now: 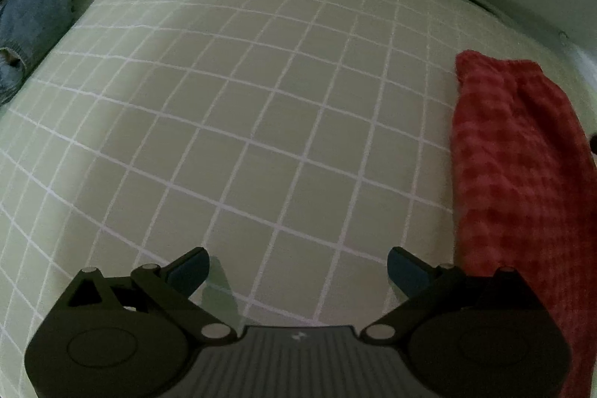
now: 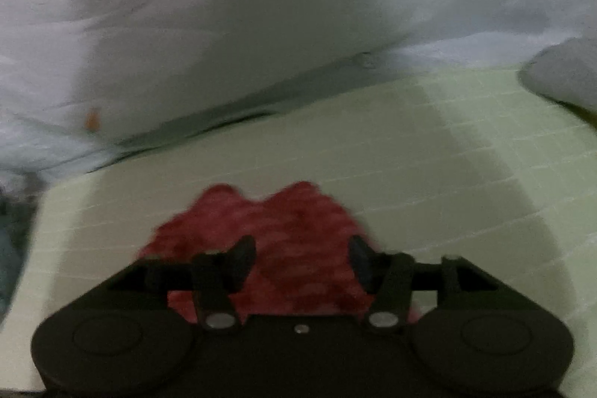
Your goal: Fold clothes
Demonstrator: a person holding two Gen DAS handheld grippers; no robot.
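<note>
A: Left wrist view: left claw (image 1: 297,267) spread wide, empty, over the gridded surface (image 1: 238,107). Red garment (image 1: 518,174) lay folded by its right edge, seemingly set aside; blue clothing (image 1: 33,6) waited far-left.

B: Right wrist view, blurred: right claw (image 2: 301,258) parted above that garment, apparently gripping nothing.

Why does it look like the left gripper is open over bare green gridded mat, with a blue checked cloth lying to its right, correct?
Nearly. The left gripper is open over the green gridded mat, but the checked cloth to its right is red, not blue. The left wrist view shows it.
</note>
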